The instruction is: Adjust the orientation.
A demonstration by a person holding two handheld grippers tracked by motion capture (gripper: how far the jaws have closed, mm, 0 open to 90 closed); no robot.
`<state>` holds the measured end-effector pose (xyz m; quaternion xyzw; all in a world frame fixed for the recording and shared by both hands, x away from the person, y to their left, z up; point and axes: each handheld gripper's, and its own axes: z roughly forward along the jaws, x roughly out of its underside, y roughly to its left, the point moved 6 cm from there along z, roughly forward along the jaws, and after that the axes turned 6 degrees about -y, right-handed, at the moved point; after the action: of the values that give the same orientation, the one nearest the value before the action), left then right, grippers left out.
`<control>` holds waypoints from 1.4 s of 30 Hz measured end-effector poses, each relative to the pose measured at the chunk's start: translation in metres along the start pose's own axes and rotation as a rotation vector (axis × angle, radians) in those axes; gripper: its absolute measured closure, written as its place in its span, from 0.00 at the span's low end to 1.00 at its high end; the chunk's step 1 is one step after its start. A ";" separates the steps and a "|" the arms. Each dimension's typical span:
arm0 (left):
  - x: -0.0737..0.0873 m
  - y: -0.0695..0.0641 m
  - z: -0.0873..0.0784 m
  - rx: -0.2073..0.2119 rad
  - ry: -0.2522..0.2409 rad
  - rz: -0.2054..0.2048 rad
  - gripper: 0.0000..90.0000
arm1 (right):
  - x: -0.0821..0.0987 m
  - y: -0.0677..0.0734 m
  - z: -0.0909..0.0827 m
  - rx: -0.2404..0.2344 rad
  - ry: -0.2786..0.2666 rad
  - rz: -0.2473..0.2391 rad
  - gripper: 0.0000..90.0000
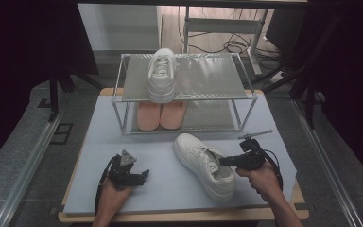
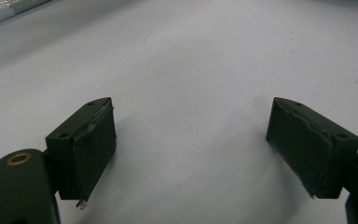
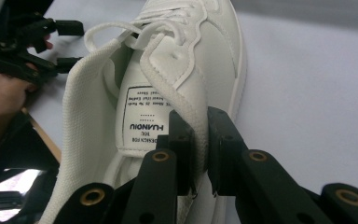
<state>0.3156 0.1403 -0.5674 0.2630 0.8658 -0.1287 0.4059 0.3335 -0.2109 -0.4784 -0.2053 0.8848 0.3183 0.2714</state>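
A white sneaker (image 1: 204, 163) lies on the pale blue mat, toe pointing toward the rack. My right gripper (image 1: 224, 161) is shut on the sneaker's side collar (image 3: 196, 109), one jaw inside the shoe and one outside; the padded rim is pinched between the pads. A second white sneaker (image 1: 162, 74) stands on the top shelf of the wire rack (image 1: 123, 97). My left gripper (image 1: 144, 175) rests low at the mat's front left, jaws wide apart over bare mat (image 2: 186, 84) with nothing between them. It also appears in the right gripper view as the left gripper (image 3: 67, 44) beyond the shoe.
A pair of pink slippers (image 1: 161, 115) sits on the rack's lower shelf. The mat lies on a wooden board (image 1: 184, 216) whose front edge runs just before the hands. A desk frame and cables (image 1: 227, 45) stand behind the rack.
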 end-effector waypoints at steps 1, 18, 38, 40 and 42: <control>0.000 0.000 0.000 0.000 0.000 -0.001 0.18 | 0.000 0.000 -0.001 -0.006 -0.003 0.006 0.91; 0.000 0.000 0.000 0.001 -0.001 -0.001 0.18 | -0.011 0.000 -0.019 -0.095 -0.063 0.111 0.91; 0.000 0.000 0.000 0.001 -0.002 -0.002 0.18 | -0.031 0.006 -0.048 -0.193 -0.145 0.200 0.90; 0.000 0.000 0.000 0.000 -0.002 -0.001 0.18 | -0.032 0.007 -0.049 -0.201 -0.151 0.211 0.90; 0.000 0.000 0.000 0.001 -0.001 -0.002 0.18 | -0.035 0.009 -0.053 -0.213 -0.158 0.218 0.90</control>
<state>0.3160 0.1404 -0.5674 0.2623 0.8658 -0.1295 0.4060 0.3371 -0.2338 -0.4191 -0.1101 0.8390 0.4530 0.2805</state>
